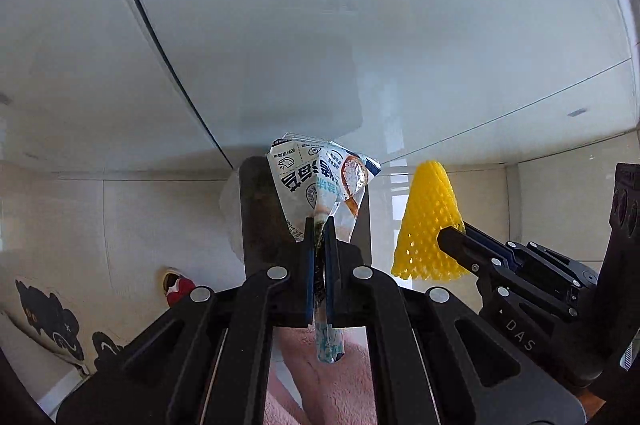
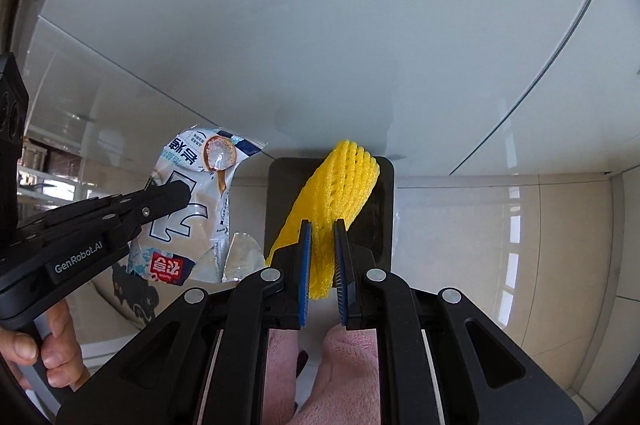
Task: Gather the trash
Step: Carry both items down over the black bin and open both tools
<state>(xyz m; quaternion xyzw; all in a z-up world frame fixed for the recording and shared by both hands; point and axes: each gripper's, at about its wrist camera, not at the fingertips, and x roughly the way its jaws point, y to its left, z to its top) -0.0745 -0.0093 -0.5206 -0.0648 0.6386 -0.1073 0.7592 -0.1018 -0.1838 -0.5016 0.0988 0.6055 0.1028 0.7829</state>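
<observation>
Closest to us in both wrist views is pink fleece clothing (image 1: 332,377), filling the gap below the tongs. In the right wrist view we also see a bare hand (image 2: 40,349) at the lower left, wrapped around the handle of the other tool.

Our left gripper (image 1: 319,225) is clenched on a snack wrapper (image 1: 320,181). Its blue-padded fingers (image 1: 309,265) pinch the twisted neck of the wrapper, and the printed white body fans out above them while a thin tail hangs down below. In the right wrist view that same wrapper shows to the left, held up off any surface.

Our right gripper (image 2: 323,225) is clamped on a yellow foam net (image 2: 340,193), the kind of mesh sleeve that goes around fruit. The net is squeezed between the fingers (image 2: 305,265), with its upper part rising past the tips and a short end drooping below. In the left wrist view the net appears to the right of the wrapper, near it but not touching.

Behind each held piece stands a dark flat panel (image 2: 384,209); what it belongs to we cannot tell.

Farther out is a glossy pale tiled floor (image 2: 560,245), with a dark cartoon-patterned mat (image 1: 48,313) and a small red object (image 1: 178,289) in the left wrist view. Farthest away are white cabinet panels (image 1: 320,5).
</observation>
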